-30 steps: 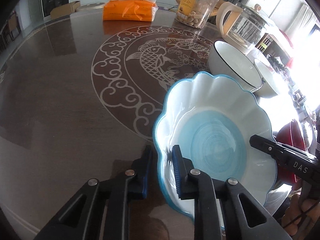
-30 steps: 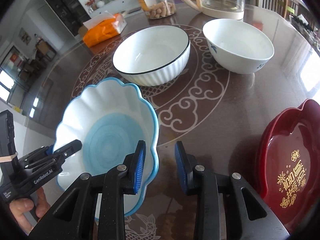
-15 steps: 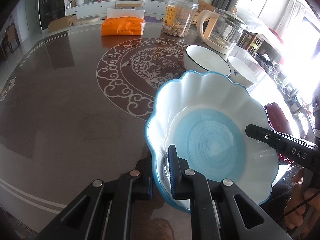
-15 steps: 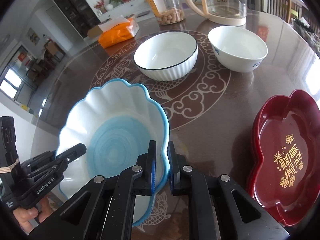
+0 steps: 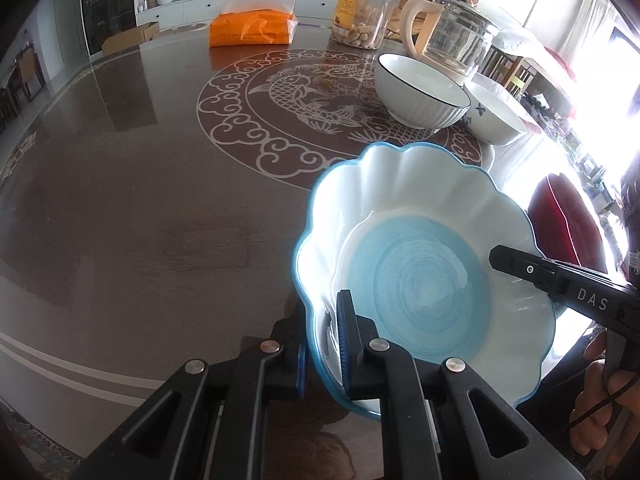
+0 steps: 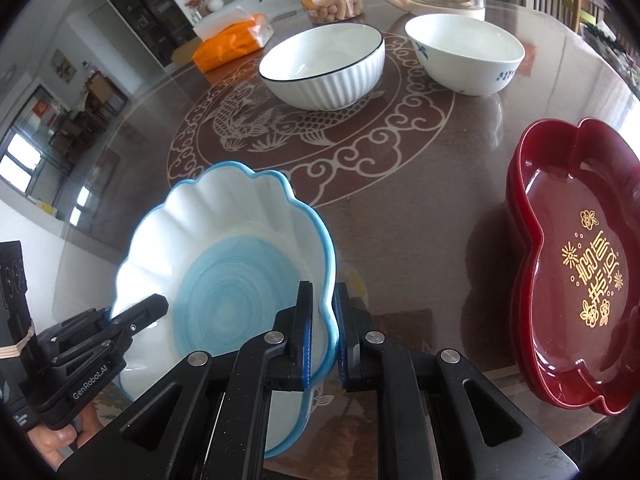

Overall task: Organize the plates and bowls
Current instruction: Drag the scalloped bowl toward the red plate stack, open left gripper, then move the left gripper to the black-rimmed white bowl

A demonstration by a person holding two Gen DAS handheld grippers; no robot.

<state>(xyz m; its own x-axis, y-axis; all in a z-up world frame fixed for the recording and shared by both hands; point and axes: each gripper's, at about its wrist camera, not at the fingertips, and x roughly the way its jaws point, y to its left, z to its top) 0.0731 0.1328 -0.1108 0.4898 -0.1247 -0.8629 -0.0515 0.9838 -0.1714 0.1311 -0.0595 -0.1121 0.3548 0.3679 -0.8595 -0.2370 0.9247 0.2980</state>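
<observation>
A scalloped white bowl with a blue rim and blue centre (image 5: 416, 264) is held above the dark table by both grippers. My left gripper (image 5: 322, 344) is shut on its near-left rim. My right gripper (image 6: 324, 336) is shut on its right rim (image 6: 326, 264). A white ribbed bowl with a black rim (image 6: 324, 66) and a white bowl with blue marks (image 6: 464, 54) stand at the far side. A stack of red flower-shaped plates (image 6: 576, 264) lies at the right.
An orange tissue pack (image 5: 252, 28), a clear jar of snacks (image 5: 364, 12) and a glass kettle (image 5: 452, 40) stand along the table's far edge. The table (image 5: 140, 200) has a fish pattern in its middle.
Both grippers closed on the blue-rimmed bowl's rim and lifted it off the table. The bowl now sits higher and nearer, further from the two white bowls.
</observation>
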